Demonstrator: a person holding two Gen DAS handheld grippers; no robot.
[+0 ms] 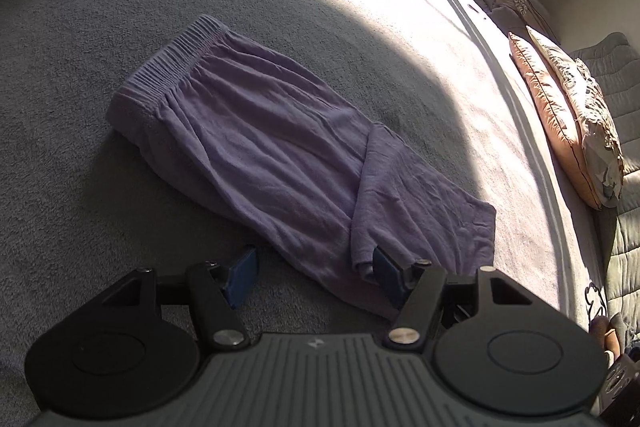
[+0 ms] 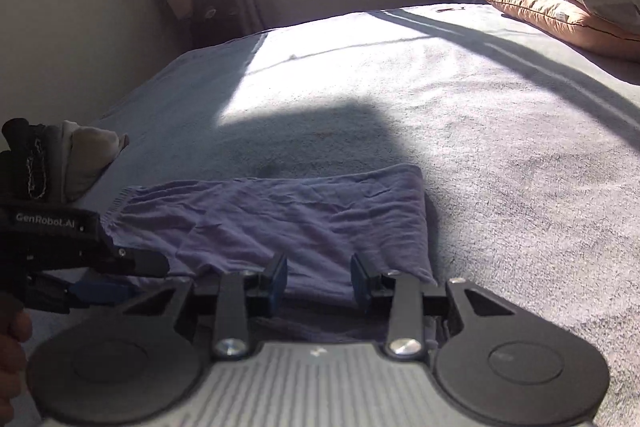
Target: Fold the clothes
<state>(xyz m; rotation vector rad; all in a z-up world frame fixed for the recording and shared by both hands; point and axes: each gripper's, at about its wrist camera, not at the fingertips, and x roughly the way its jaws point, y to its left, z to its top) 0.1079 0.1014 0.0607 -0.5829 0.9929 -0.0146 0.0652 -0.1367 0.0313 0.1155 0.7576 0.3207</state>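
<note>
While both grippers sit low in their frames, the left gripper (image 1: 316, 277) stands wide open, one pad touching the near edge of the purple garment (image 1: 272, 155), gripping nothing. The right gripper (image 2: 319, 277) is half open over that hem, pinching nothing visible. Farther up, the garment lies flat mid-frame on the grey bed (image 2: 460, 99), pillows (image 2: 568, 3) upper right.
</note>
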